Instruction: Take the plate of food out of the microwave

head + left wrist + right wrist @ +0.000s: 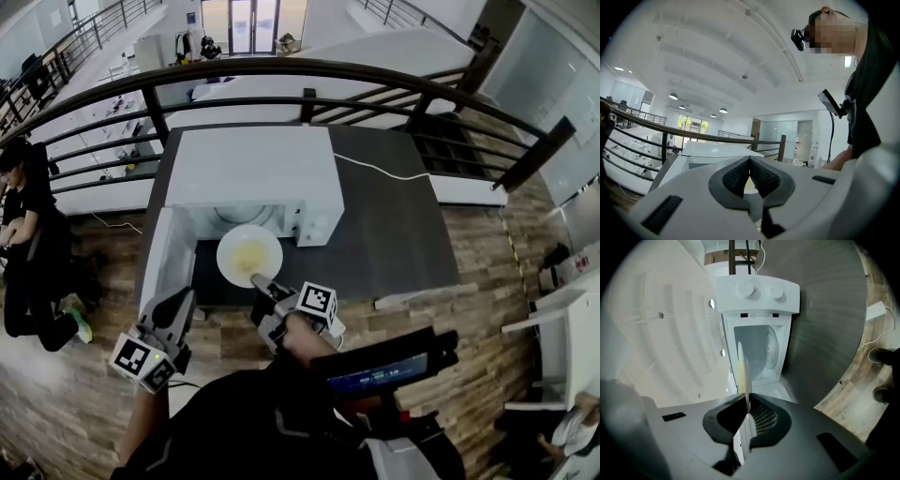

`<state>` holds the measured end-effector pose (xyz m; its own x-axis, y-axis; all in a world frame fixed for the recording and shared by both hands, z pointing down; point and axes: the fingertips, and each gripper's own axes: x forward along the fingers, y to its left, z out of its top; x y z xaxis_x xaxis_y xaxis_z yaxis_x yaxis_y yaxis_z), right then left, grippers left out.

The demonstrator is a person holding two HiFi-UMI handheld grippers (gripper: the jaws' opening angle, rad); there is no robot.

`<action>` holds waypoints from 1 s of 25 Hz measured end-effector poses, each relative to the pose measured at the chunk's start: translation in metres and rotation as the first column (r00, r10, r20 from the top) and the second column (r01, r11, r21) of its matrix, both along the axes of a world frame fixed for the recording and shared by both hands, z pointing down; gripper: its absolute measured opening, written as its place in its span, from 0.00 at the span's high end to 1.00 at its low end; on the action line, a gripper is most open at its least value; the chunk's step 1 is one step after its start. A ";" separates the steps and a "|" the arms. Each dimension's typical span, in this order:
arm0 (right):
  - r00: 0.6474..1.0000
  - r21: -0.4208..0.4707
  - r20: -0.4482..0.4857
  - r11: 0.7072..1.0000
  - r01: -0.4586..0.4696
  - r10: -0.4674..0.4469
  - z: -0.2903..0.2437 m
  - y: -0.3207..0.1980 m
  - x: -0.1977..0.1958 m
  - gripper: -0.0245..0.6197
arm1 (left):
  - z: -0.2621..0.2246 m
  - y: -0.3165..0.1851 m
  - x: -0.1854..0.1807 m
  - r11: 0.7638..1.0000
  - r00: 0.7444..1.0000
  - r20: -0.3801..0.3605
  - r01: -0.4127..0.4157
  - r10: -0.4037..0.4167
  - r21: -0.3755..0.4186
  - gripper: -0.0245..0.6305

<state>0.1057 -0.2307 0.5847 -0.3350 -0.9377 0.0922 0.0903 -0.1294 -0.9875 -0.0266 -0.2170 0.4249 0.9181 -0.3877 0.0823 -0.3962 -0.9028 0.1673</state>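
Note:
A white microwave (253,169) stands on a dark grey table (394,225), its door (167,258) swung open to the left. A white plate of yellowish food (249,253) hangs level just in front of the open cavity. My right gripper (260,279) is shut on the plate's near rim. In the right gripper view the plate (743,369) shows edge-on, pinched between the pads of the right gripper (746,401), with the microwave (757,333) and its empty cavity behind. My left gripper (185,298) hangs low beside the door, shut and empty; its closed pads (764,178) point over the microwave top (717,150).
A dark curved railing (375,75) runs behind the table. A white cable (375,169) trails from the microwave across the tabletop. A person in black (28,244) crouches at the far left. Wood flooring (487,309) surrounds the table.

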 end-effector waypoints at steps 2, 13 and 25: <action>1.000 0.005 0.008 1.000 -0.006 0.006 -0.006 0.007 0.000 0.94 | 0.000 0.001 0.004 1.000 1.000 -0.004 -0.009 0.009 -0.004 0.96; 1.000 0.024 -0.009 0.999 0.023 -0.022 -0.034 0.024 -0.001 0.94 | 0.009 -0.010 0.012 0.999 1.000 -0.011 -0.002 0.002 -0.041 0.96; 0.998 0.071 -0.036 0.996 0.061 -0.058 -0.051 0.035 -0.001 0.94 | 0.004 -0.018 0.020 1.000 1.000 -0.010 -0.006 0.005 -0.031 0.96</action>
<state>0.1051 -0.1958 0.5334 -0.3882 -0.9208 0.0376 0.0511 -0.0623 -0.9967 -0.0063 -0.2349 0.4294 0.9210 -0.3802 0.0848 -0.3895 -0.8993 0.1989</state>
